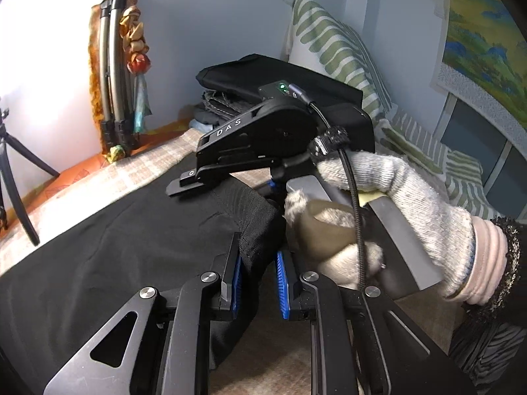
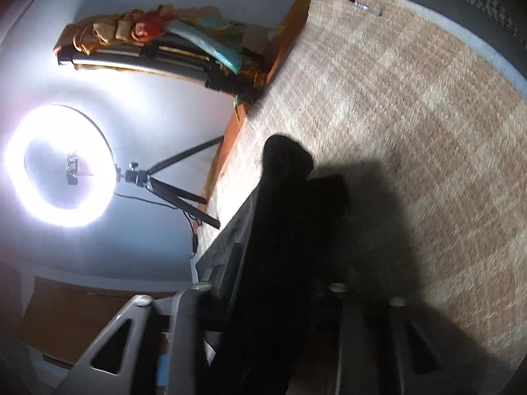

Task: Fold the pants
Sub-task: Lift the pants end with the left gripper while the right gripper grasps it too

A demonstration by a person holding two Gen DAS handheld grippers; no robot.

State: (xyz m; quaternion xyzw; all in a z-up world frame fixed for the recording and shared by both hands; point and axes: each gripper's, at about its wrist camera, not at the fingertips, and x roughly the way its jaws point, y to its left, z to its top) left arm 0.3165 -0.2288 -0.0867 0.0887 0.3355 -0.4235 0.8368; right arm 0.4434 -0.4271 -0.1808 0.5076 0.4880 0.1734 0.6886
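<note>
The black pants [image 1: 108,253] lie spread on a beige checked bed cover [image 1: 98,177]. My left gripper [image 1: 258,276] is shut on a bunched fold of the pants, with blue pads [image 1: 283,283] on either side of the cloth. My right gripper [image 1: 270,187], held by a gloved hand [image 1: 378,204], sits just beyond it, with its tips hidden in the same raised fold. In the right wrist view, rolled on its side, my right gripper [image 2: 273,263] is shut on a dark strip of the pants [image 2: 280,230] lifted over the cover [image 2: 411,115].
A ring light on a tripod [image 2: 59,164] shines by the wall. A folded tripod draped with scarves [image 1: 115,75] leans in the corner. A black bag [image 1: 280,75], folded clothes and striped pillows [image 1: 332,42] lie at the bed's far end.
</note>
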